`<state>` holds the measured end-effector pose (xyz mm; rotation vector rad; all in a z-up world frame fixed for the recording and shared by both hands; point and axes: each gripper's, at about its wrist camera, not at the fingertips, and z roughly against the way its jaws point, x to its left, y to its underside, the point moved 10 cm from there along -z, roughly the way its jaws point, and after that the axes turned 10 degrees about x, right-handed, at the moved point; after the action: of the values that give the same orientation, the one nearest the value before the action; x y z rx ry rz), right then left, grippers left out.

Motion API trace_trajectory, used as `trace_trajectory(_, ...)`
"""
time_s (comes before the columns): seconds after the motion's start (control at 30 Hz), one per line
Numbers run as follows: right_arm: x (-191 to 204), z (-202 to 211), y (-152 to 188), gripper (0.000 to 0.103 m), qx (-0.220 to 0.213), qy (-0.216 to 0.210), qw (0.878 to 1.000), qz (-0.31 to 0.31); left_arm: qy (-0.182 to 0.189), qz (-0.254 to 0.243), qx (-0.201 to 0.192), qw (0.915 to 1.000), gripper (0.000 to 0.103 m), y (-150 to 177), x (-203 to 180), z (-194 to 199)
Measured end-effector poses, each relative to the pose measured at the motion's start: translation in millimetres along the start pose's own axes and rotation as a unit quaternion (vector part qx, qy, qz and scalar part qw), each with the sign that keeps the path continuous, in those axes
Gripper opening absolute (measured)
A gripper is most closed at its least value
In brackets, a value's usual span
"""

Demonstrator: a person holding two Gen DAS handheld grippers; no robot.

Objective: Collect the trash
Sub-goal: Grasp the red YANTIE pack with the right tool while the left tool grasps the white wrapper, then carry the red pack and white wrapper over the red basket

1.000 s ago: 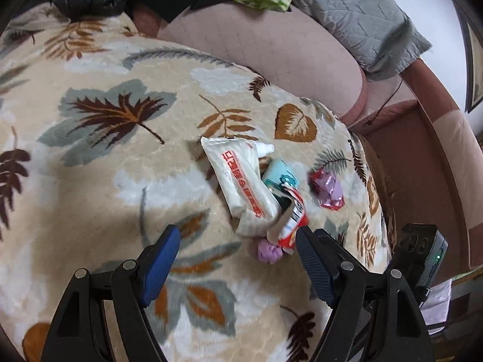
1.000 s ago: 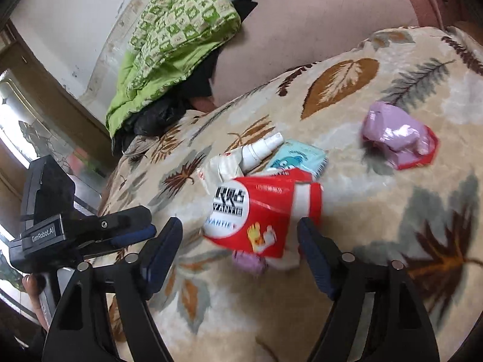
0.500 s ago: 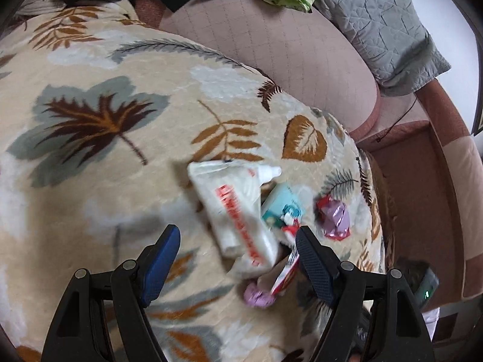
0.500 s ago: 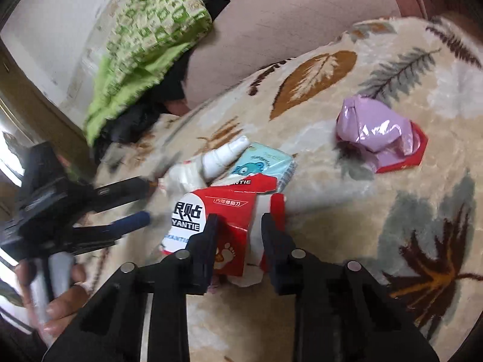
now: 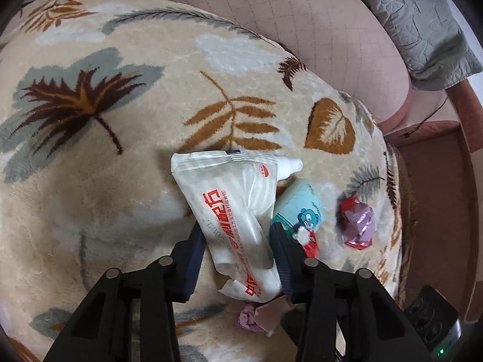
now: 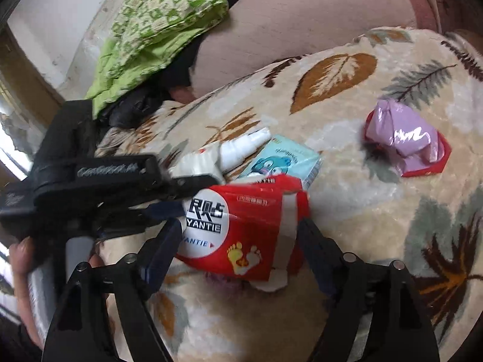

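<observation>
Trash is piled on the leaf-print fleece blanket (image 5: 120, 181). Left gripper (image 5: 235, 241) pinches the white squeeze tube with red lettering (image 5: 232, 205); right gripper (image 6: 238, 241) pinches the red torn carton (image 6: 241, 226). Squeeze gently, lift straight up. Count: 1 tube, 1 carton, 1 teal tissue pack (image 6: 283, 160), 1 purple-red crumpled wrapper (image 6: 407, 144).

White pouch (image 5: 238, 220) lies between the left gripper's (image 5: 235, 241) fingers; red box (image 6: 241, 229) between the right's (image 6: 238, 241).
</observation>
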<state>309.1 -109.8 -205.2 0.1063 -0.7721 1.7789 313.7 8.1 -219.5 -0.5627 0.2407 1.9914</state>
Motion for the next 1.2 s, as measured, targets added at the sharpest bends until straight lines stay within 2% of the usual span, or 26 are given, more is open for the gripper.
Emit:
trace_trajectory(0.2,-1,-6,4,0.078,0.003,0.026,0.999,0.021,0.012,-0.020,0.012,0.9997,0.035,8,-5,6)
trace_trajectory(0.23,1,-6,4,0.073,0.003,0.026,0.999,0.025,0.013,-0.020,0.015,0.9996,0.035,9,-5,6)
trace_trajectory(0.27,4,-4,5,0.063,0.005,0.024,0.999,0.034,0.013,-0.019,0.017,0.9996,0.034,10,-3,6)
trace_trajectory(0.53,13,3,8,0.061,0.010,0.020,0.999,0.049,0.014,-0.011,0.015,0.9997,0.033,22,11,23)
trace_trajectory(0.73,20,42,18,0.061,-0.001,0.010,0.999,0.051,0.028,-0.005,0.004,0.9996,0.033,40,30,57)
trace_trajectory(0.83,28,69,29,0.061,-0.014,0.005,0.998,0.053,0.046,-0.003,-0.011,0.9989,0.033,60,40,84)
trace_trajectory(1.1,78,165,70,0.061,-0.055,-0.010,0.997,0.058,0.106,-0.002,-0.028,0.9940,0.033,159,69,163)
trace_trajectory(1.2,98,194,97,0.061,-0.070,-0.017,0.995,0.064,0.154,-0.002,-0.028,0.9877,0.033,202,75,183)
